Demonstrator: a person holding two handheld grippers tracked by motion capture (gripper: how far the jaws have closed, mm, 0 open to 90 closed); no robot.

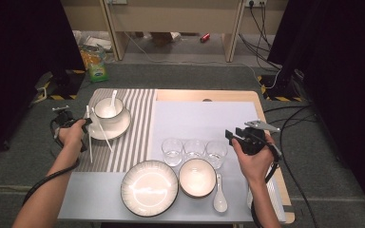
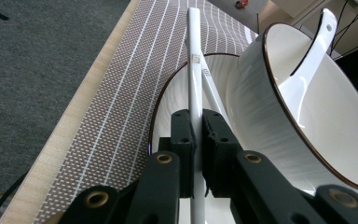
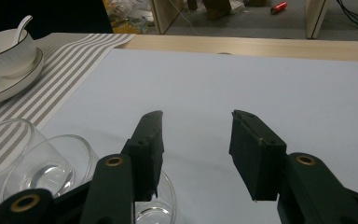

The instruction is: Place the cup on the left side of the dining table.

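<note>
My left gripper (image 1: 85, 123) is at the table's left edge, shut on a white chopstick (image 1: 90, 140). In the left gripper view that chopstick (image 2: 194, 70) stands pinched between the pads (image 2: 182, 135), and a second white chopstick (image 2: 210, 83) crosses behind it, lying on the saucer (image 2: 168, 102). Beside them a white bowl (image 2: 256, 116) holds a white spoon (image 2: 310, 56). My right gripper (image 1: 235, 134) hovers open at the right, just past three glasses (image 1: 195, 149). In the right gripper view, the gripper (image 3: 196, 128) holds nothing and points across the pale mat (image 3: 242, 79).
A striped placemat (image 1: 138, 128) lies under the bowl and saucer (image 1: 119, 129). Near the front edge sit a large plate (image 1: 149, 187), a smaller bowl (image 1: 197, 177) and a white spoon (image 1: 220, 194). Bare mat lies behind the glasses (image 3: 51, 168).
</note>
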